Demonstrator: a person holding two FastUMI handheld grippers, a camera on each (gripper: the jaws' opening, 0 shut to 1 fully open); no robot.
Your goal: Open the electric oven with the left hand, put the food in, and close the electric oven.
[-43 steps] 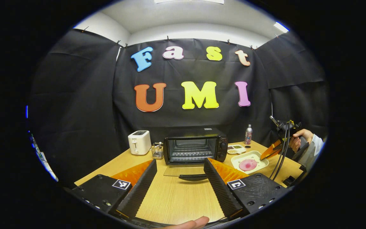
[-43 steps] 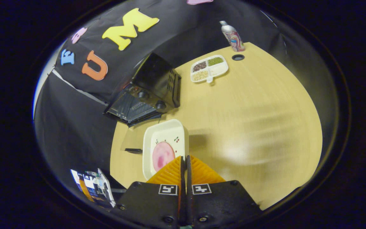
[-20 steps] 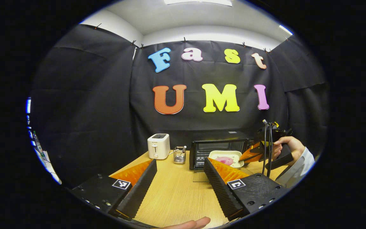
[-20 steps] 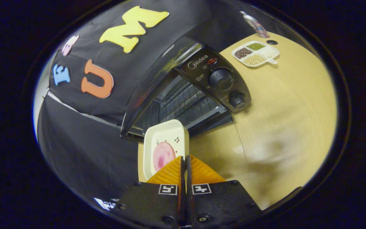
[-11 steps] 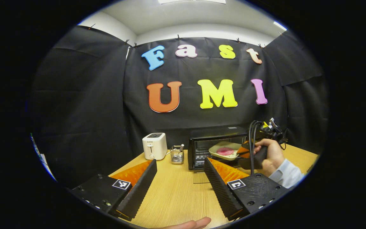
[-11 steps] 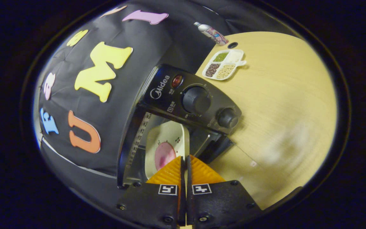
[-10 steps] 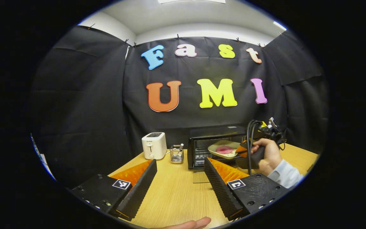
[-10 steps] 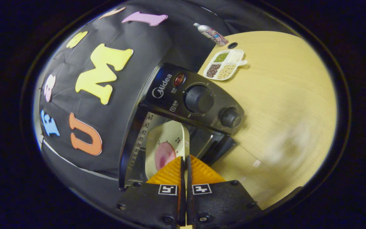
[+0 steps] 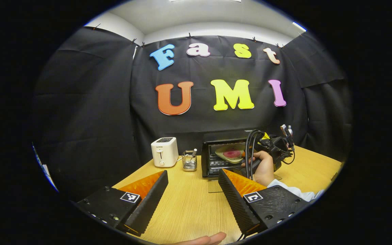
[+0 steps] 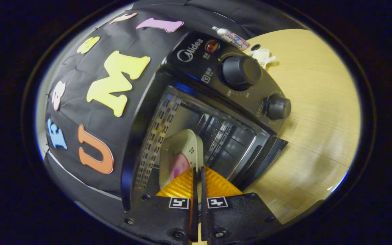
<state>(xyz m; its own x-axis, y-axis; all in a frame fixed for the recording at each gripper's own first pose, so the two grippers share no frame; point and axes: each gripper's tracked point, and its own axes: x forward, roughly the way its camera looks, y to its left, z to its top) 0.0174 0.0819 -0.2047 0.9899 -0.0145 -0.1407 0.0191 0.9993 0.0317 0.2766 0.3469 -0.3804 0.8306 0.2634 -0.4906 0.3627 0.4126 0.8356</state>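
While the right gripper (image 10: 197,170) pinches the rim of the plate (image 10: 181,153) with its pink food (image 10: 179,165) inside the open electric oven (image 10: 216,112), level it onto the rack before letting go (left gripper (image 9: 191,190) waits wide open, empty).

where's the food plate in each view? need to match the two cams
Left gripper view: the plate sits right of centre, far off, inside the open oven, just left of the hand holding the right tongs.
Right gripper view: the plate is at lower centre, directly above the right tongs, which pinch its rim, inside the oven mouth.
Shared landmark: the oven.
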